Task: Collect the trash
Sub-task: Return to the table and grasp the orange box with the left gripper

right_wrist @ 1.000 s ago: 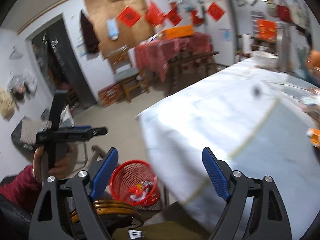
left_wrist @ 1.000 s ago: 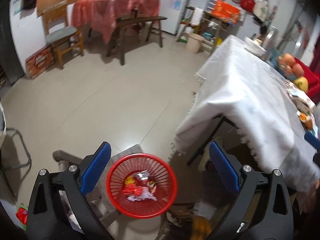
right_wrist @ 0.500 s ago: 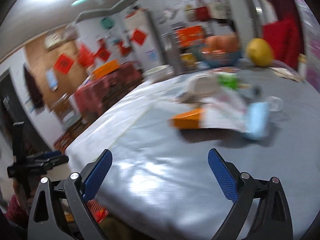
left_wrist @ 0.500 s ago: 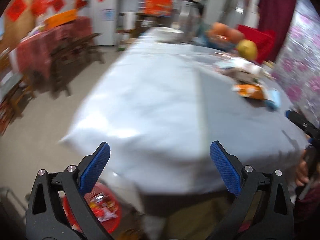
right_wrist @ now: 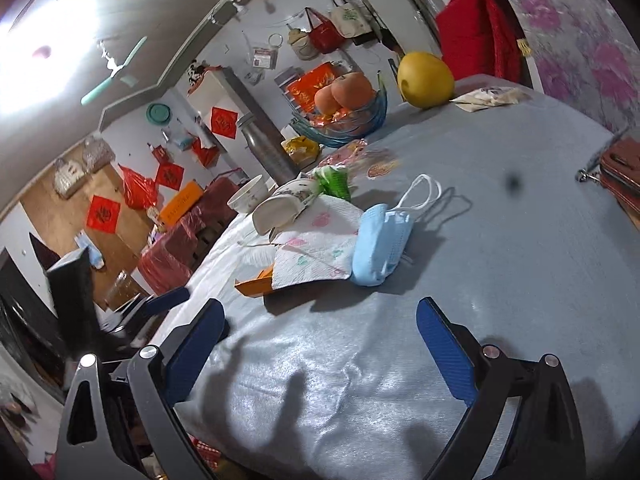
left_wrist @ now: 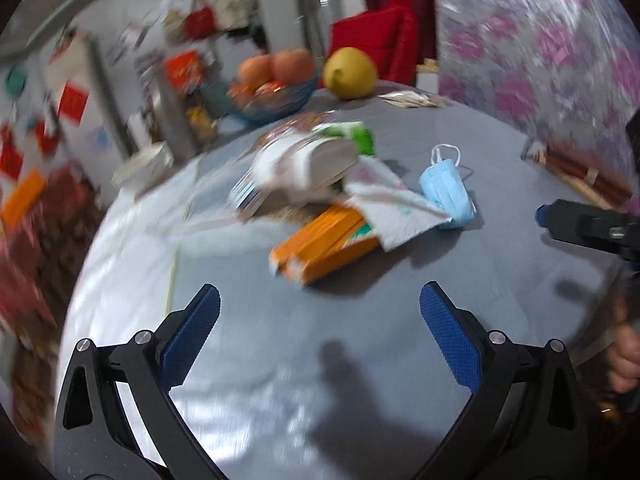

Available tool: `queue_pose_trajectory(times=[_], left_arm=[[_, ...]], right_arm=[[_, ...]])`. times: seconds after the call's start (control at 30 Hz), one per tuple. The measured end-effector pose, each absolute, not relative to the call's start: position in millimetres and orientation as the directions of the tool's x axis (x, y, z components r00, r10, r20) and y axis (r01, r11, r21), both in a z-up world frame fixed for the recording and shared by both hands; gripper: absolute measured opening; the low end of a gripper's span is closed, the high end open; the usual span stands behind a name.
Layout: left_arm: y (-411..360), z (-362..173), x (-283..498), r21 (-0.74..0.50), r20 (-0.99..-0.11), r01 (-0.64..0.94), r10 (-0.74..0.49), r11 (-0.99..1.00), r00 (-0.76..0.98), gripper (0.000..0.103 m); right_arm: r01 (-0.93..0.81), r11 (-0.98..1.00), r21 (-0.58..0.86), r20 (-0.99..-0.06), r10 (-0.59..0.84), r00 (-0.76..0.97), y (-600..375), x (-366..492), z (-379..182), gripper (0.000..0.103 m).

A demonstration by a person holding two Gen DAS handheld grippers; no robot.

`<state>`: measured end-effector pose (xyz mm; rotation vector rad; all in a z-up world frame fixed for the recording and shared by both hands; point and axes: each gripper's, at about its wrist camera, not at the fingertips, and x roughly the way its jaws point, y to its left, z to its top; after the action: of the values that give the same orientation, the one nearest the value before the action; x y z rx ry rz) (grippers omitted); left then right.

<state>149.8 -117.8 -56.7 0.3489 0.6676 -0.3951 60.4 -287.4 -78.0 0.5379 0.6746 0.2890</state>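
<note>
Left wrist view: left tongs [left_wrist: 320, 328] fill the bottom of the frame, blue pads spread wide, nothing between them, above the grey cloth of the desk [left_wrist: 500, 264]. At frame centre lies the trash pile: an orange box [left_wrist: 324, 246] nearest the tongs, a printed napkin [left_wrist: 394, 210] overlapping its right end, and a blue mask [left_wrist: 447, 192] just right of the napkin and touching it. Behind them, blurred, sit a white bowl [left_wrist: 308, 160] tipped on its side and a green wrapper [left_wrist: 356, 134]. Farther up are a fruit bowl [left_wrist: 276, 98] and a yellow pomelo [left_wrist: 350, 73]. At the right edge the right tongs [left_wrist: 588, 228] enter, one blue tip showing, with part of a hand [left_wrist: 624, 360] below them.

Right wrist view: right tongs [right_wrist: 320, 332] at the bottom, pads spread wide and empty, over the same cloth. The mask [right_wrist: 380, 246] lies just above frame centre, its ear loops [right_wrist: 424, 196] trailing to the upper right; the napkin [right_wrist: 316, 244] touches its left side and covers most of the box [right_wrist: 254, 284], whose corner shows at the lower left of the pile. The tipped bowl [right_wrist: 276, 210] and wrapper [right_wrist: 334, 180] lie beyond. The fruit bowl [right_wrist: 344, 120] and pomelo [right_wrist: 426, 79] stand in the upper middle. The left tongs [right_wrist: 160, 304] show as a blue tip at the left, beside the desk edge. All trash rests on the desk, apart from both tongs.
</note>
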Motion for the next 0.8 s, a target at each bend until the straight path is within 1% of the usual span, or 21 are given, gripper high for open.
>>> queue_pose_trajectory(times=[0.03, 0.1, 0.17, 0.2, 0.23, 0.27, 0.3, 0.37, 0.4, 0.43, 0.53, 0.63, 0.8], left_arm=[[-128.5, -61.8, 158.2, 0.215, -0.652, 0.461, -0.225, 0.861, 0.724, 0.096], [-133.4, -67.7, 168.0, 0.215, -0.666, 0.472, -0.225, 0.855, 0.711, 0.096], [-142.2, -76.8, 182.4, 0.166, -0.703, 0.496, -0.25, 0.852, 0.665, 0.084], [-144.8, -78.4, 184.3, 0.152, -0.716, 0.503, -0.256, 0.851, 0.649, 0.06], [-146.6, -81.4, 186.8, 0.142, -0.729, 0.505, -0.255, 0.851, 0.635, 0.034], [-145.3, -84.1, 187.8, 0.092, -0.747, 0.523, -0.288, 0.848, 0.599, 0.028], [-141.4, -83.6, 185.3, 0.056, -0.747, 0.527, -0.315, 0.848, 0.586, 0.021], [-131.7, -77.8, 173.5, 0.021, -0.727, 0.517, -0.342, 0.856, 0.595, 0.018], [-126.8, -74.1, 168.3, 0.003, -0.717, 0.515, -0.358, 0.857, 0.599, 0.015], [-120.0, -70.3, 161.3, -0.019, -0.705, 0.512, -0.375, 0.859, 0.602, 0.014], [-89.9, -58.2, 139.8, -0.087, -0.665, 0.489, -0.416, 0.868, 0.62, 0.014], [-59.8, -51.9, 121.0, -0.119, -0.633, 0.447, -0.415, 0.887, 0.654, 0.014], [-30.7, -55.2, 107.0, -0.19, -0.618, 0.411, -0.435, 0.891, 0.655, 0.014]], right_arm=[[-0.082, 0.825, 0.56, -0.511, 0.422, 0.749, -286.1, 59.0, -76.3, 0.095], [-0.086, 0.826, 0.557, -0.508, 0.421, 0.752, -288.1, 57.2, -75.0, 0.095], [-0.088, 0.829, 0.553, -0.507, 0.419, 0.753, -289.5, 57.2, -72.4, 0.095], [-0.088, 0.83, 0.551, -0.508, 0.417, 0.754, -290.2, 56.4, -72.4, 0.095], [-0.087, 0.832, 0.548, -0.509, 0.414, 0.755, -290.7, 56.2, -71.9, 0.095], [-0.087, 0.834, 0.545, -0.509, 0.411, 0.756, -291.4, 56.1, -71.5, 0.095], [-0.087, 0.836, 0.542, -0.508, 0.409, 0.758, -290.6, 54.9, -70.1, 0.095], [-0.087, 0.841, 0.533, -0.508, 0.401, 0.762, -290.1, 53.2, -68.9, 0.095], [-0.087, 0.846, 0.527, -0.509, 0.396, 0.764, -289.4, 51.7, -68.6, 0.095], [-0.087, 0.849, 0.521, -0.51, 0.392, 0.766, -289.1, 51.8, -68.7, 0.095], [-0.087, 0.85, 0.519, -0.514, 0.392, 0.763, -288.6, 53.5, -70.3, 0.095], [-0.085, 0.848, 0.523, -0.527, 0.4, 0.75, -284.8, 55.9, -75.2, 0.095], [-0.092, 0.868, 0.487, -0.547, 0.386, 0.743, -272.8, 60.4, -74.6, 0.095]])
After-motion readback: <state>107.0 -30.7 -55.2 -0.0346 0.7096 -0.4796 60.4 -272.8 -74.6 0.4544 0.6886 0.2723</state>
